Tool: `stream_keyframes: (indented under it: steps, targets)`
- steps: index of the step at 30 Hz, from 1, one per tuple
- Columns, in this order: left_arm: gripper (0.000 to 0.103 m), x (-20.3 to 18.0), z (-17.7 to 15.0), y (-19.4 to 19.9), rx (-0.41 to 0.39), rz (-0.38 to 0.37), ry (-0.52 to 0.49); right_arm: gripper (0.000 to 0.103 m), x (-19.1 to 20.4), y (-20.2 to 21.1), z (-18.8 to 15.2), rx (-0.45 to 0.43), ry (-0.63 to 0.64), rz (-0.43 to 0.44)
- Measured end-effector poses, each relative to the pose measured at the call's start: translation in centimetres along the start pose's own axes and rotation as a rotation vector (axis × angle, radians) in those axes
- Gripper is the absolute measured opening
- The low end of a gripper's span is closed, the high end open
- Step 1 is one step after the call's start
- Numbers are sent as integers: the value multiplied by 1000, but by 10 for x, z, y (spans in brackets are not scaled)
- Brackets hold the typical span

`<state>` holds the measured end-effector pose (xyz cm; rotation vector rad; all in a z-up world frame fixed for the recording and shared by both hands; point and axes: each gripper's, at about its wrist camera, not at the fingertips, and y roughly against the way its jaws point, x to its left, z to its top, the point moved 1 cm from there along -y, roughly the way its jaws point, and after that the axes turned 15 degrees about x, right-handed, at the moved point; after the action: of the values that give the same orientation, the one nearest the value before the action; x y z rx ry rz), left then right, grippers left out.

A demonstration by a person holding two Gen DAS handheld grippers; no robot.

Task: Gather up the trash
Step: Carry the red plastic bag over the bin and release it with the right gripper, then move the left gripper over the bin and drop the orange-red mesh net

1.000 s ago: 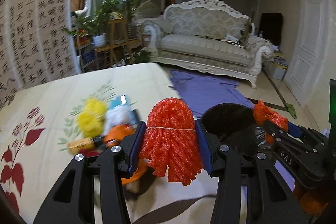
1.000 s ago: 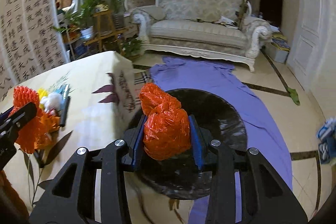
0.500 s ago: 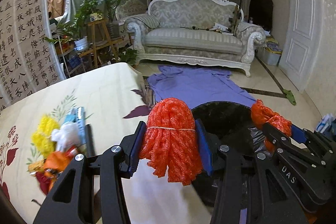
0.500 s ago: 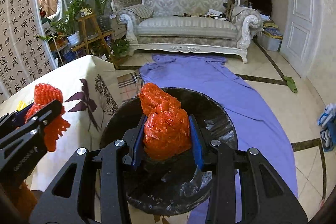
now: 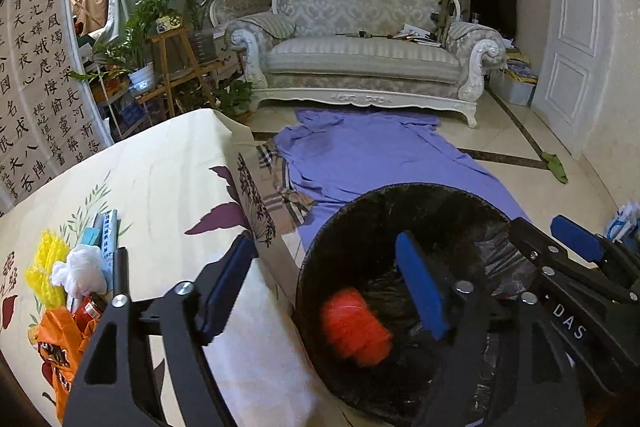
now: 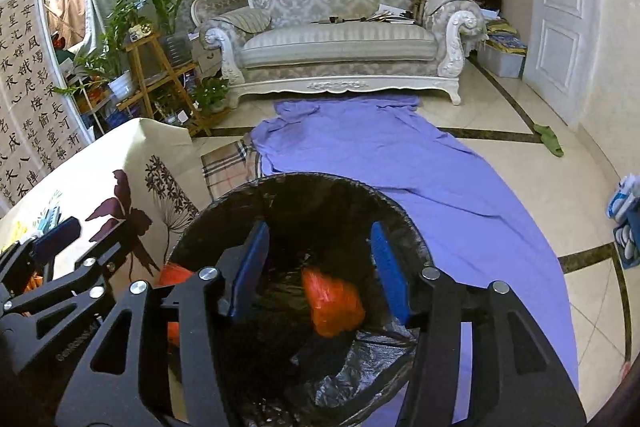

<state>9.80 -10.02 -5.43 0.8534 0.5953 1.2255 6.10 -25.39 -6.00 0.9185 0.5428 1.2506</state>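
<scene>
Tablecloth (image 5: pixel 160 179) floral (cream); sofa (image 5: pixel 360 55) behind bin (image 5: pixel 400 195).

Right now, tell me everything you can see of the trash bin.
The trash bin is round and dark, lined with a glossy black plastic bag that crinkles around the inside. It stands upright on the floor beside the cloth-covered table, partly on the purple sheet. Its mouth is open with no lid in view. Inside lie two orange-red pieces of trash: a net-like bundle and a crumpled bag, both blurred. Both grippers hover over its mouth.
</scene>
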Motion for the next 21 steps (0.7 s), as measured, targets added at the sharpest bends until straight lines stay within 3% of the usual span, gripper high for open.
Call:
stream_keyframes:
  steps: [12,21]
  targets:
    - [77,20,-8,23,-10,32,48,59,6,18,-5,-23,8,-1]
    - [77,57,-31,58,-29,80,104,64,41,36,-22,-17,68,70]
